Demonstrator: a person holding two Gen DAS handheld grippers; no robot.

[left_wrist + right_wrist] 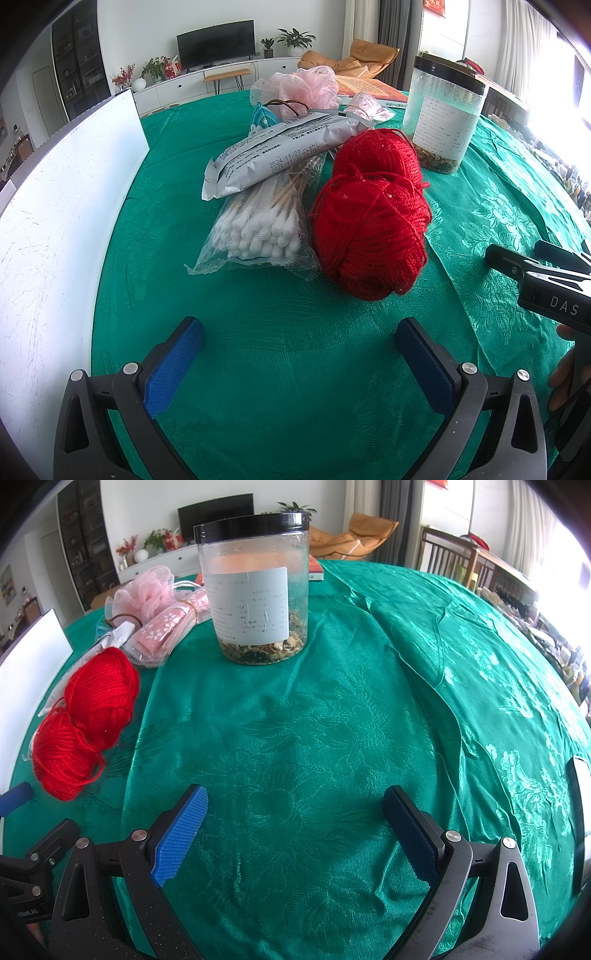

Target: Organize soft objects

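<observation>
Red yarn — ahead of left gripper, apart

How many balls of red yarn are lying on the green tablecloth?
2. The near ball lies right of the bag of cotton swabs. The far ball touches it from behind, beside the clear jar. Others may be hidden in the pile.

Two red yarn balls touching, near centre. Left of them, bagged cotton swabs under a grey packet. Farther back, pink mesh loofah.
</observation>
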